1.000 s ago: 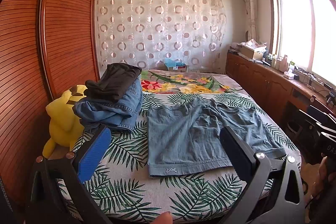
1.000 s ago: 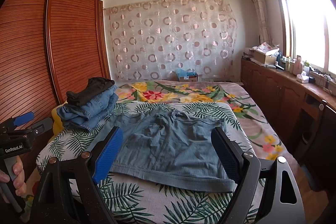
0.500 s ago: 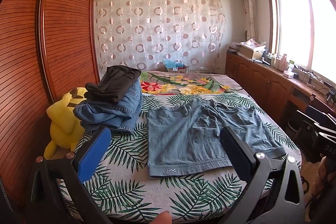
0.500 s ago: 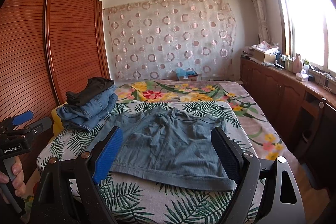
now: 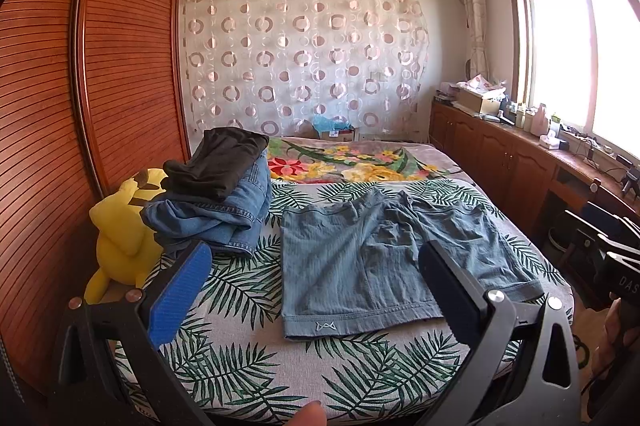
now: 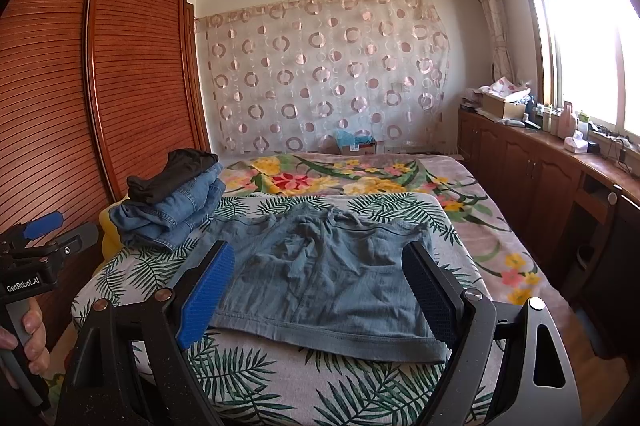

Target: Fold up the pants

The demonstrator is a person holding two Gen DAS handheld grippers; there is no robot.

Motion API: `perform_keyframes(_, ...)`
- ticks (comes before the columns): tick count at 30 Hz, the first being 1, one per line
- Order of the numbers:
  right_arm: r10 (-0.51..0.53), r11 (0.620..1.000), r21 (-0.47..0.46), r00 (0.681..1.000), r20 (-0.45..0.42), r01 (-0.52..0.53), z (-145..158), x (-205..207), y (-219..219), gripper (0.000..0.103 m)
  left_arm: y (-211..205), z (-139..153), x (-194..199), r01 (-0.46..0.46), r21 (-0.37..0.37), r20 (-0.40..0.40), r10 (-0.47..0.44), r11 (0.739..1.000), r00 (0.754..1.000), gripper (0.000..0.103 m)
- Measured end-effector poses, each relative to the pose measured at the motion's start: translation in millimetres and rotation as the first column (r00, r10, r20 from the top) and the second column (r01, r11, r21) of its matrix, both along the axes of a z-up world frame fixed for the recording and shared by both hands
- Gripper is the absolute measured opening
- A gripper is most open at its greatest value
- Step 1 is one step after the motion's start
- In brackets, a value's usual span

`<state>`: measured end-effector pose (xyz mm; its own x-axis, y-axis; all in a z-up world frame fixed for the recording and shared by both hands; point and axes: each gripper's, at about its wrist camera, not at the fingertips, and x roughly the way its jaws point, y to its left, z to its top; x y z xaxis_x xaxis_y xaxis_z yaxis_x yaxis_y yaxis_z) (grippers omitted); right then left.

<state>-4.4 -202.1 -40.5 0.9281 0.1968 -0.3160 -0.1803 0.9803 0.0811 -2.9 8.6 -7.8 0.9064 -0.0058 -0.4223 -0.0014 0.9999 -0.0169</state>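
Grey-blue shorts [image 5: 360, 258] lie spread flat on the bed's palm-leaf sheet [image 5: 240, 346], one leg hem toward the near edge; they also show in the right wrist view [image 6: 332, 278]. My left gripper [image 5: 316, 290] is open and empty, held back from the bed's near edge. My right gripper [image 6: 320, 294] is open and empty, also short of the bed. The left gripper's body shows at the left of the right wrist view [image 6: 40, 258], and the right gripper's body at the right of the left wrist view [image 5: 616, 266].
A pile of folded jeans with a black garment on top [image 5: 220, 194] sits on the bed's left side, also in the right wrist view [image 6: 172, 202]. A yellow plush toy [image 5: 120, 234] lies beside it. A wooden wardrobe [image 5: 80, 106] stands left, cabinets [image 5: 520, 162] right.
Both views drift very slightly; the shorts, the pile and both open grippers stay as they were.
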Motion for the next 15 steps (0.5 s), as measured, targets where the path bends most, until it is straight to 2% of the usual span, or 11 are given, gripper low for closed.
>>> perform_keyframes(15, -0.002, 1.000, 0.006, 1.000, 0.004, 0.002, -2.0, 1.1, -1.5, 0.087, 0.8, 1.8, 0.3, -0.001, 0.000, -0.001, 0.001, 1.000, 1.000, 0.103)
